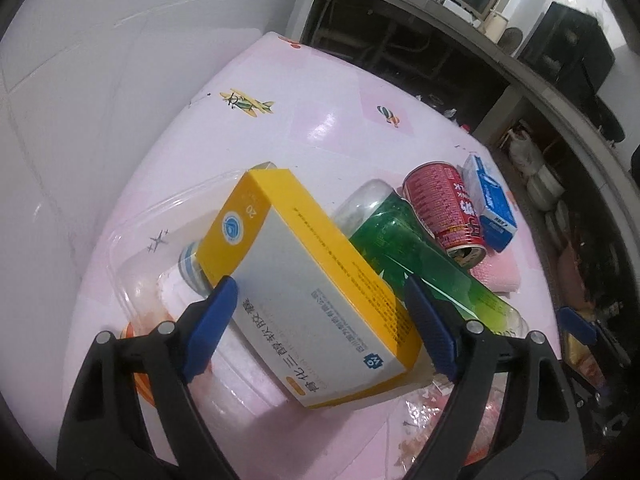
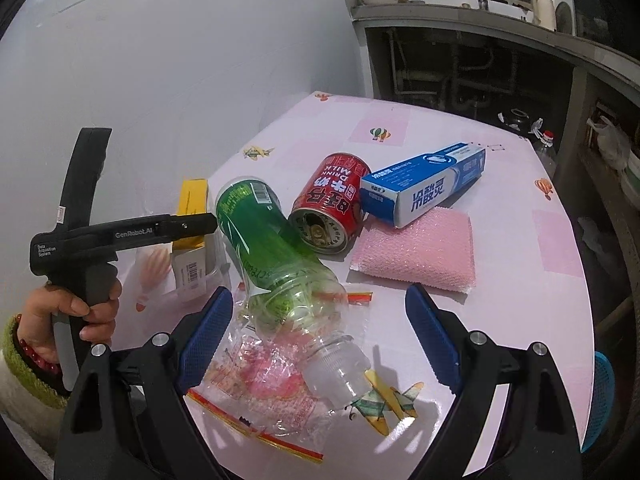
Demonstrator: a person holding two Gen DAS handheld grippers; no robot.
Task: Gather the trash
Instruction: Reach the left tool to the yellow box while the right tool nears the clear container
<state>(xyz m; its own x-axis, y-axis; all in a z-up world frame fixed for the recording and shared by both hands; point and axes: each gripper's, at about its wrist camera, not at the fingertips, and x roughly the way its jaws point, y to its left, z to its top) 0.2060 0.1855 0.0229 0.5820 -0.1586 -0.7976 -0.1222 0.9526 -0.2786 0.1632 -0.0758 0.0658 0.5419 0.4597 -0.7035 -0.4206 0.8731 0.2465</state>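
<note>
**2 grippers, 7 items of trash on 1 pink table**

2 handheld grippers, blue pads on black arms, each spread wide. Left gripper [image 1: 316,312]: a yellow-and-white medicine box [image 1: 308,292] lies between its pads, but whether the pads touch the box cannot be told. Right gripper [image 2: 320,334]: nothing gripped; it hangs over the neck end of the bottle.

1 medicine box, yellow edges and white face, printed with "20", a round blue logo and Chinese characters too distorted to read. It leans tilted in 1 clear plastic tray [image 1: 132,220], on top of a white container whose kind cannot be told.

1 green plastic bottle [image 2: 260,248], lying on its side, uncapped, barcode visible at its base end; other lettering on it is only partly legible.

1 red drink can [image 2: 328,208], on its side, marked "DRINK MILK" with white Chinese characters, its opened top toward the right wrist camera, touching the bottle.

1 blue-and-white toothpaste box [image 2: 424,182], Chinese lettering, one end resting on the sponge.

1 pink sponge pad [image 2: 416,256], flat.

1 clear crumpled wrapper [image 2: 260,380] with red and yellow edging, under the bottle neck.

1 table [image 2: 520,320], pink cloth patterned with aeroplanes and balloons.

1 hand [image 2: 86,308] holds the left gripper's handle, marked "GenRobot.AI" and "Data Acquisition System".
</note>
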